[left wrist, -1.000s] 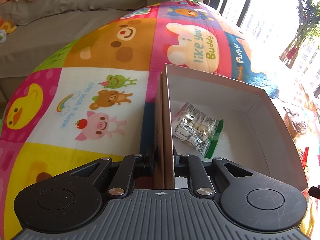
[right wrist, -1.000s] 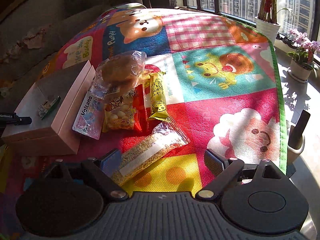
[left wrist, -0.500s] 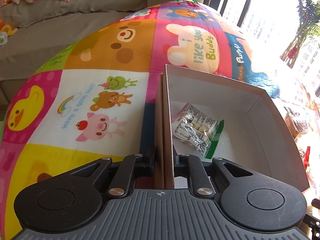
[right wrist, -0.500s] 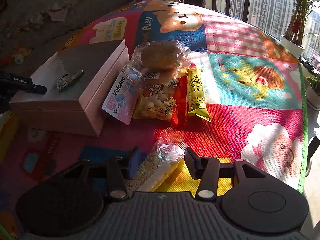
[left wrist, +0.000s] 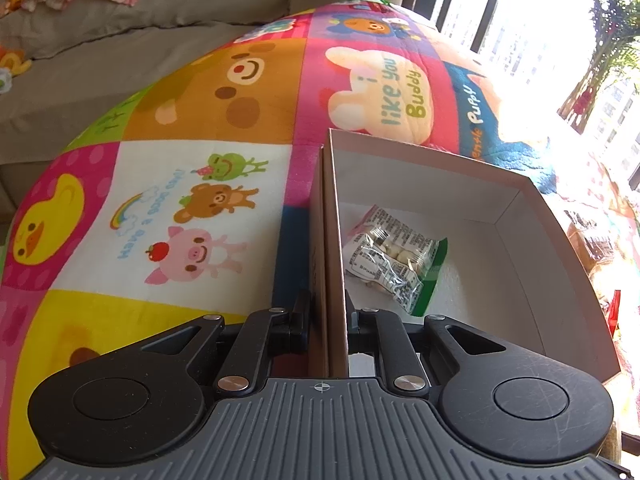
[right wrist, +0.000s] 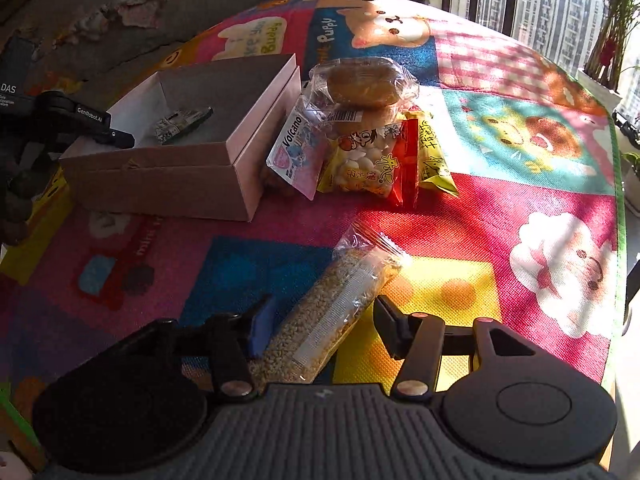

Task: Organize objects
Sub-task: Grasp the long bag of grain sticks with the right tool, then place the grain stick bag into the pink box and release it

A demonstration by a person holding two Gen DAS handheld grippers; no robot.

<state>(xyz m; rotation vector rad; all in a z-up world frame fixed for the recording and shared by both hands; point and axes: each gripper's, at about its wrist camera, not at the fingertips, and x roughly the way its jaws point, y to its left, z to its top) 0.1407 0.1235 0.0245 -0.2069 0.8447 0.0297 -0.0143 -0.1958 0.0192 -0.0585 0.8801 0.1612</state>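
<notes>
My left gripper (left wrist: 328, 304) is shut on the near side wall of the open pink cardboard box (left wrist: 334, 240); one finger is inside and one outside. A clear and green snack packet (left wrist: 394, 264) lies on the box floor. In the right wrist view the same box (right wrist: 168, 184) stands at the left, with the left gripper (right wrist: 116, 138) on its rim and the packet (right wrist: 182, 122) inside. My right gripper (right wrist: 320, 320) is shut on a long clear packet of grain bar (right wrist: 344, 300), which juts forward from between the jaws over the play mat.
Against the box's right side lies a pile of snacks: a bagged bun (right wrist: 362, 82), a Volcano packet (right wrist: 294, 152), a yellow and red snack bag (right wrist: 368, 164) and a yellow bar (right wrist: 432, 156). A grey sofa (left wrist: 120, 48) runs behind the mat. Potted plants (right wrist: 608, 52) stand by the window.
The right gripper's jaws have gone from wide apart to closed in on the grain packet, and its view has swung and rolled toward the box. The left gripper and box have not moved.
</notes>
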